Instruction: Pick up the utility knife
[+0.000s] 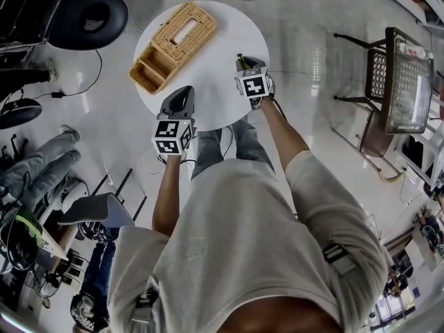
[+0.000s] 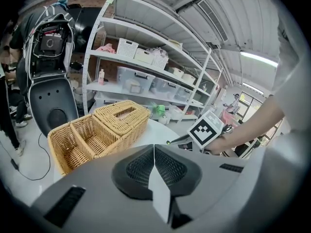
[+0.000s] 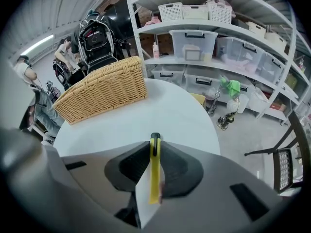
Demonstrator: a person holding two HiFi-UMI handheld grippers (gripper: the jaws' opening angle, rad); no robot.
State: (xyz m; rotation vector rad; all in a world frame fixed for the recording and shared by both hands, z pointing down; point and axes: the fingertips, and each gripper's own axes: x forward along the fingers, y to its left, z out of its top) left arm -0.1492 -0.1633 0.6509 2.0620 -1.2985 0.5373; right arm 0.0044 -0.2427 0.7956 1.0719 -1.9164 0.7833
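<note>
Right gripper, fingers pinching utility knife — white table, wicker basket beyond

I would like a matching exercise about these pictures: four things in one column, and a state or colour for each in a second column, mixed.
1. slim yellow utility knife
2. tan woven wicker basket
3. left gripper
4. round table

a. white
b. jaws together, empty
c. clamped in the right gripper
d. rests on the tabletop

Pairs: 1-c, 2-d, 3-b, 4-a

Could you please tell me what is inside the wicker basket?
In the wicker basket, the two open compartments look empty; the lidded section with a slot hides whatever it holds.
</note>
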